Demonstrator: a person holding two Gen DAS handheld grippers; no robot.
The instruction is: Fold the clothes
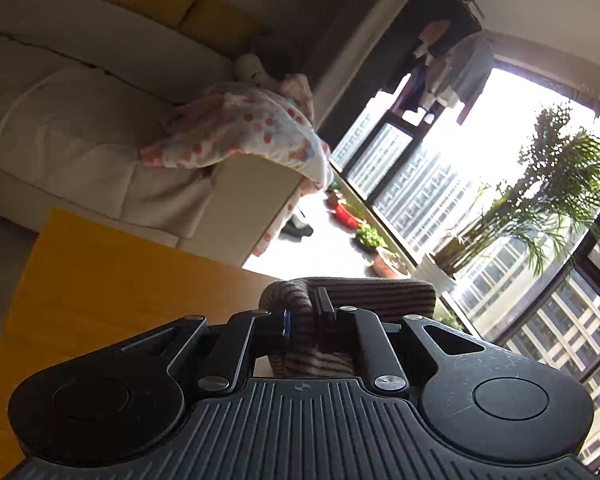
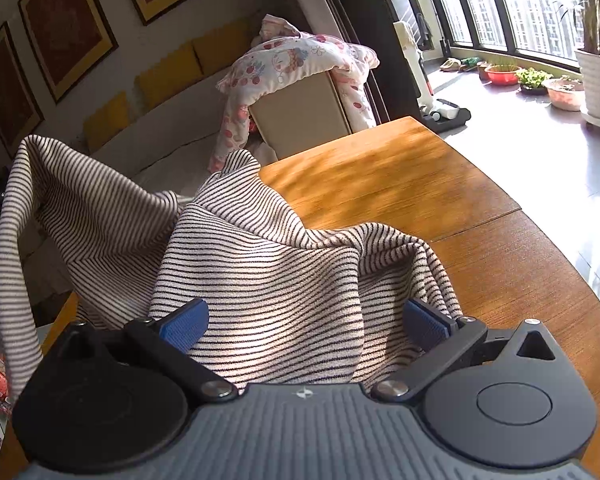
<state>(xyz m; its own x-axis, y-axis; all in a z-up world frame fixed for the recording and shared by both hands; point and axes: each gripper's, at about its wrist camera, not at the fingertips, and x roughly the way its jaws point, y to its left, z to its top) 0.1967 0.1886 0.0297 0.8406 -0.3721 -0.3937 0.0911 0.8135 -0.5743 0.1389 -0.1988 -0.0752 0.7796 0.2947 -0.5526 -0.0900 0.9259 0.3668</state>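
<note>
Left tool (image 1: 303,322) clamps striped garment (image 2: 268,276) | right tool (image 2: 304,324) spread wide

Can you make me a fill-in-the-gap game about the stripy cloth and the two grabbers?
1. The left gripper has its jaws ____ on the striped cloth.
2. The right gripper has its jaws ____, with the cloth lying between them.
3. The cloth lies partly on a ____ table.
4. The spotted blanket is draped over the arm of the ____.

Missing words: shut; open; wooden; sofa
</note>
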